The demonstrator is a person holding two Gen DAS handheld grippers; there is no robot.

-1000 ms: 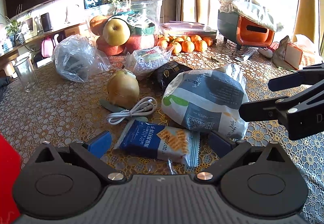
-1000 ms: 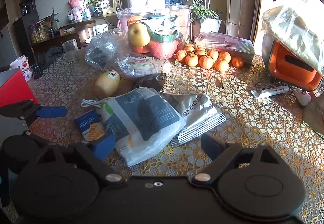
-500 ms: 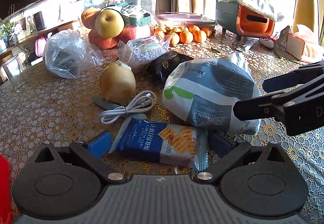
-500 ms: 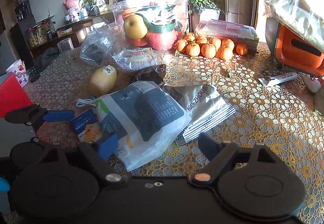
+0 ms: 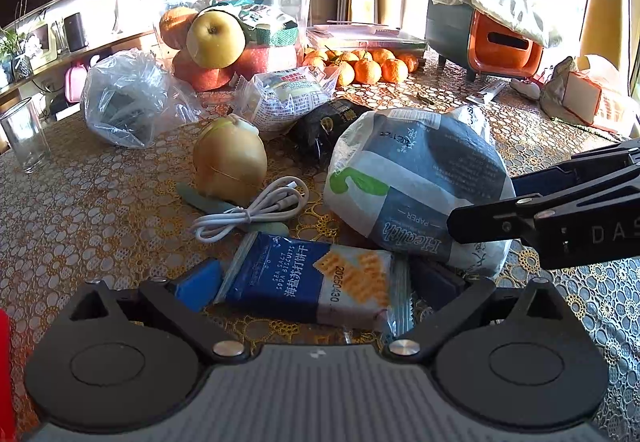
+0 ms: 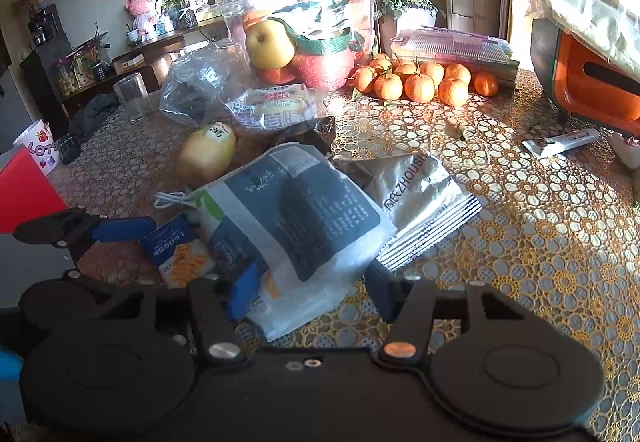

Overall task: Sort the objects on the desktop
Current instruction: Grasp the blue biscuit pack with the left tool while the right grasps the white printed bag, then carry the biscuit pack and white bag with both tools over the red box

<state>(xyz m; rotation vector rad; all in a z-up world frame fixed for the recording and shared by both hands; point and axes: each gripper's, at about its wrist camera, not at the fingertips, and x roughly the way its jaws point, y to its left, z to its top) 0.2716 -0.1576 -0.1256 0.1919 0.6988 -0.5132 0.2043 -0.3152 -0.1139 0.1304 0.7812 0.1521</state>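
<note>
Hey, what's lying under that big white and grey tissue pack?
A silver foil pouch pokes out from under the tissue pack on its right side. How far the pouch reaches underneath is hidden.

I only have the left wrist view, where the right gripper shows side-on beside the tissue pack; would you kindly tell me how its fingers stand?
Observer: The right gripper is open, with the near corner of the tissue pack between its fingers.
Operator: Thank you. Is anything lying behind that pack?
Observer: Yes, a silver foil pouch lies flat on the tablecloth at the pack's right side, one edge tucked under it.
</note>
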